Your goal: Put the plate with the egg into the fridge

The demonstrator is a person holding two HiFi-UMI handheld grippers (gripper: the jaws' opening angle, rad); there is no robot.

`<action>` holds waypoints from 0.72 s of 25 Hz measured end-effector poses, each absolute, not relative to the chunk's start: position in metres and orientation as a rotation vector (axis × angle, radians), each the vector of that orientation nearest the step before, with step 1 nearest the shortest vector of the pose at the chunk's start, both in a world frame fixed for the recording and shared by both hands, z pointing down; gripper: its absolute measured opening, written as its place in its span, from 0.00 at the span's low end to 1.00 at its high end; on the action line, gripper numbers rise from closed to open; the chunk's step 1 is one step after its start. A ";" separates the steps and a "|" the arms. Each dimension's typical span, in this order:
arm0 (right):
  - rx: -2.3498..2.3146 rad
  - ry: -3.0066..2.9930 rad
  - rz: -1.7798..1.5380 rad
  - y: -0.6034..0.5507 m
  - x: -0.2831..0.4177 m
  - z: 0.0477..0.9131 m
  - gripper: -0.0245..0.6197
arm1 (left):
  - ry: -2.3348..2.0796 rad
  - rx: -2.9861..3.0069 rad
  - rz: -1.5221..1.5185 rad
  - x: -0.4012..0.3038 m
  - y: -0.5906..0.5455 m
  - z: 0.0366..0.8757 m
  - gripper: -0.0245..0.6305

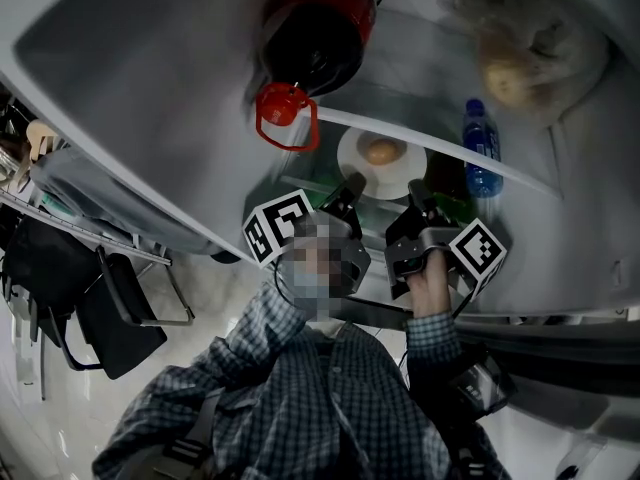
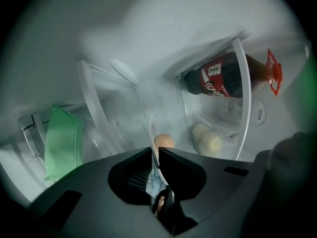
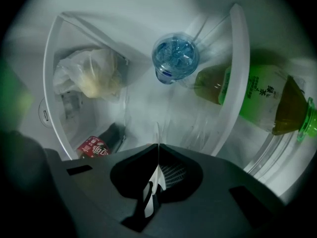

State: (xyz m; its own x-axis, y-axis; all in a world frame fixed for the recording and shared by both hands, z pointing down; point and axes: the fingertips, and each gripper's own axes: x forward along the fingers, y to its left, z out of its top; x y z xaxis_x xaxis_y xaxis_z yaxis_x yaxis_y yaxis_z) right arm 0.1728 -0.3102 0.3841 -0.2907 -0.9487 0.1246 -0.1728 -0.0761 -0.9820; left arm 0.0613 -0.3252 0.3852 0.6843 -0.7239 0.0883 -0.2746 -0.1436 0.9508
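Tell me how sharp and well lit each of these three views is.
Head view: dim, curved by the wide lens, but the round white plate and its brown egg are sharp. Left gripper view: dark corners, smeared upper half, the dark red-labelled cola bottle crisp. Right gripper view: black rim, the green-labelled tea bottle sharp.

Room with stocked fridge point(image 1: 440, 150): cola bottle point(image 1: 318, 28), green tea bottle point(image 3: 257, 100), bagged food point(image 1: 520, 58).

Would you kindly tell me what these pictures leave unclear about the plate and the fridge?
Right gripper view: the right gripper body hides the egg; only the plate rim shows.
Head view: left gripper and right gripper cover the plate's near edge; its support unclear.
Plastic bag: contents blurred.
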 end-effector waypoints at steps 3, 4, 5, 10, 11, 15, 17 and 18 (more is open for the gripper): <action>-1.254 1.518 -1.427 -0.313 0.174 0.381 0.06 | -0.803 1.719 -0.474 0.062 -0.325 0.384 0.07; -1.256 1.520 -1.426 -0.314 0.174 0.380 0.06 | -0.801 1.719 -0.472 0.062 -0.326 0.383 0.07; -1.256 1.522 -1.426 -0.315 0.175 0.380 0.06 | -0.798 1.719 -0.468 0.063 -0.326 0.383 0.07; -1.267 1.523 -1.431 -0.319 0.178 0.380 0.06 | -0.786 1.721 -0.455 0.066 -0.324 0.383 0.08; -1.263 1.525 -1.429 -0.320 0.179 0.379 0.06 | -0.785 1.719 -0.454 0.066 -0.324 0.384 0.08; -1.256 1.535 -1.418 -0.327 0.181 0.374 0.06 | -0.778 1.720 -0.441 0.070 -0.324 0.384 0.09; -1.259 1.541 -1.415 -0.329 0.182 0.374 0.06 | -0.779 1.723 -0.440 0.070 -0.325 0.384 0.09; -1.262 1.543 -1.416 -0.330 0.182 0.374 0.06 | -0.777 1.722 -0.438 0.071 -0.325 0.384 0.09</action>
State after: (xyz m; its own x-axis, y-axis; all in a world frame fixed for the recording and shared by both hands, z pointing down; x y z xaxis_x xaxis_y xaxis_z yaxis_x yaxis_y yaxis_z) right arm 0.1821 -0.3295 0.3743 -0.2966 -0.9470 0.1233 -0.2037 -0.0634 -0.9770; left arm 0.0706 -0.3248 0.3841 0.7121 -0.6948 0.1005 -0.2732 -0.1423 0.9514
